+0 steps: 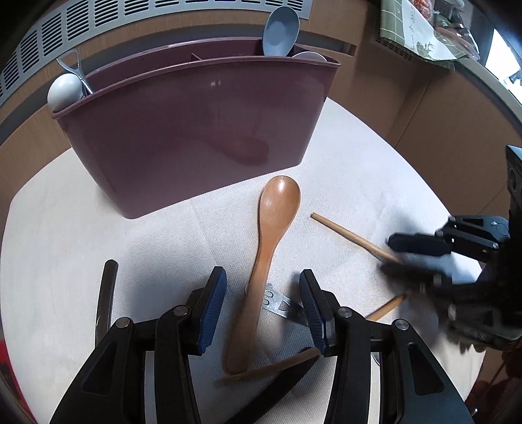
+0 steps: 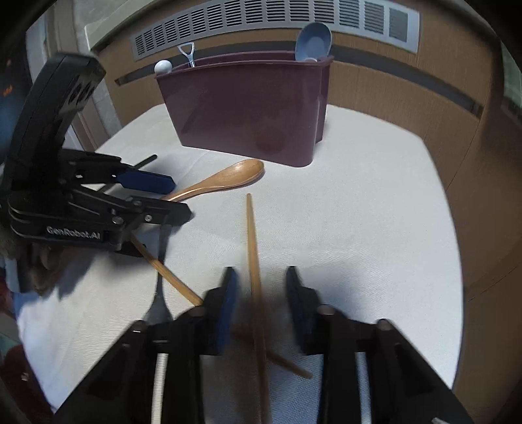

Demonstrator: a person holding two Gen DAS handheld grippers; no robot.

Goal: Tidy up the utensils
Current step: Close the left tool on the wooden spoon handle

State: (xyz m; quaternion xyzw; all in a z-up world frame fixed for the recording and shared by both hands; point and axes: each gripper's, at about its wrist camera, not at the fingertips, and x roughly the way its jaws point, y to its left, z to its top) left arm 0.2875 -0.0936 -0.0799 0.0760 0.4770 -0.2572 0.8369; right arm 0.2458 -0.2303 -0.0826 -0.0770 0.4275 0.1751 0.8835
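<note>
Utensils lie loose on the white-covered table [image 1: 359, 169] in front of a maroon caddy [image 1: 195, 130], which stands upright at the far side. Inside the caddy, a blue spoon [image 1: 280, 31] sticks up at its right end, while a white round-headed piece [image 1: 65, 91] and a metal opener [image 1: 76, 70] poke out at its left end.

Just in front of the caddy lies a wooden spoon [image 1: 274, 228], bowl towards the caddy's front wall and handle running away from it. The left gripper [image 1: 262, 277] hangs over that handle with its fingers [image 1: 212, 306] spread wide, one on each side, neither pad touching the wood. A small flat metal piece [image 1: 277, 301] lies under the handle, and a dark-handled utensil [image 1: 107, 287] lies further left.

To the right of the spoon, still in front of the caddy, a chopstick [image 2: 251, 234] points towards the caddy. The right gripper [image 2: 259, 274] straddles it; the fingers [image 2: 228, 306] are blurred, yet a gap shows on either side of the stick, so they are parted and not yet pinching it. A second chopstick [image 2: 169, 274] lies slantwise, crossing under the first, on the side away from the caddy.
</note>
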